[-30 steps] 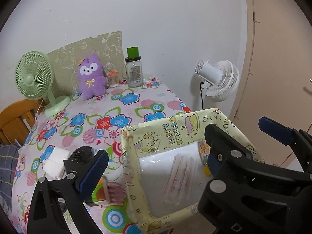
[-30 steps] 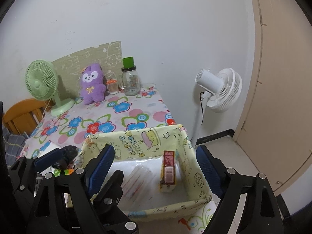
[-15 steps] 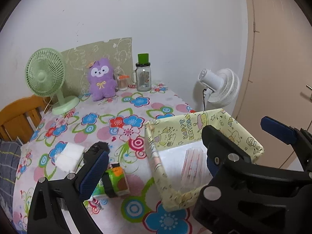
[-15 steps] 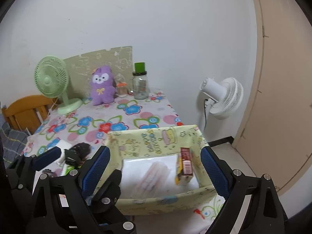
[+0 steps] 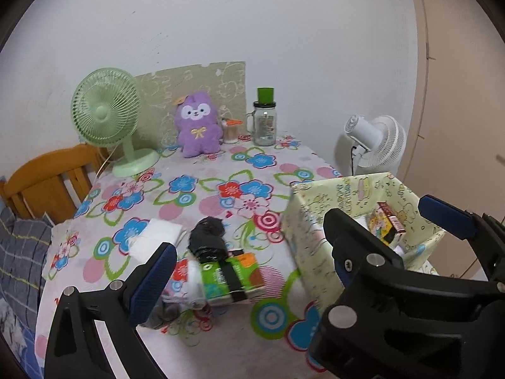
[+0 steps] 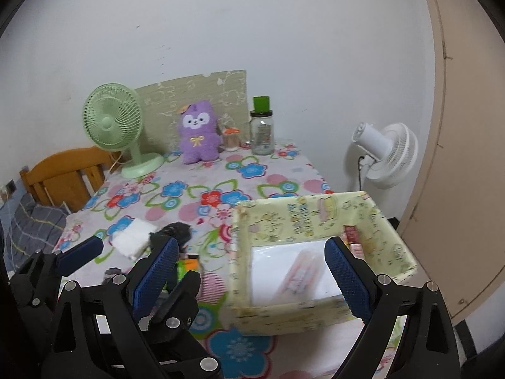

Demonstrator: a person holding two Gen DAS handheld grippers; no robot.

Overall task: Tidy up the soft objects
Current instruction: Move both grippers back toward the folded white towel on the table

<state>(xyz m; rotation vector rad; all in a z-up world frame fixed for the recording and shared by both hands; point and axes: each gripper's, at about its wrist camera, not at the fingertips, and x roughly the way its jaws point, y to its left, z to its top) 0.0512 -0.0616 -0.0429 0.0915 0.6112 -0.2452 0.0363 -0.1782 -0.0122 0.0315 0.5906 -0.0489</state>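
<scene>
Jaws wide on both grippers, empty; right gripper (image 6: 251, 274) just opened over box (image 6: 303, 211).

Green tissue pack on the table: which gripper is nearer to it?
Left. The left gripper frames the green tissue pack, just ahead of its fingers. The right gripper is off to the pack's right, facing the yellow box.

Looks like a home bedroom corner: flowery tablecloth (image 5: 221, 170), purple plush (image 5: 198, 126) and green desk fan (image 5: 105, 110) ahead of the claw, wooden headboard (image 5: 47, 177) off left.
</scene>
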